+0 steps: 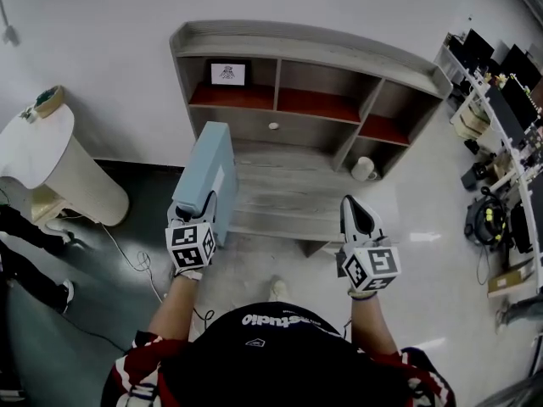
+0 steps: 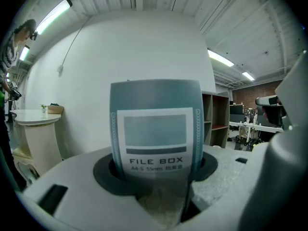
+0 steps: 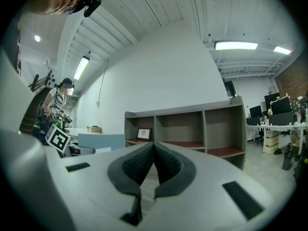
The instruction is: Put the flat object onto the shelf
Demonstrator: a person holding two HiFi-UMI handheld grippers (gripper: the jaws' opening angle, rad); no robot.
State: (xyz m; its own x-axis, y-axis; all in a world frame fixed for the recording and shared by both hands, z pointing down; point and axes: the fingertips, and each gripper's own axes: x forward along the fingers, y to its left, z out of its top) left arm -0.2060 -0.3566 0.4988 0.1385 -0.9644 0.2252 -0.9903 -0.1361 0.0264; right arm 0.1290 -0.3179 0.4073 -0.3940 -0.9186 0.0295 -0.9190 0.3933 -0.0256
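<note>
The flat object is a pale blue file box (image 1: 204,172), standing on edge with my left gripper (image 1: 199,212) shut on its near end. In the left gripper view the labelled spine of the file box (image 2: 155,129) sits between the dark pads (image 2: 105,173). The box is held above the low front ledge of the grey wooden shelf unit (image 1: 280,195), at the unit's left. My right gripper (image 1: 357,216) hovers over the ledge's right end, shut and empty. Its pads (image 3: 132,170) meet at the tips, facing the shelf (image 3: 192,129).
A framed picture (image 1: 227,74) stands in the shelf's left compartment. A white mug (image 1: 363,170) sits low at the right. A white round table (image 1: 34,142) stands left, with a cable on the floor and a person's legs (image 1: 25,261). Desks with equipment (image 1: 501,125) stand at right.
</note>
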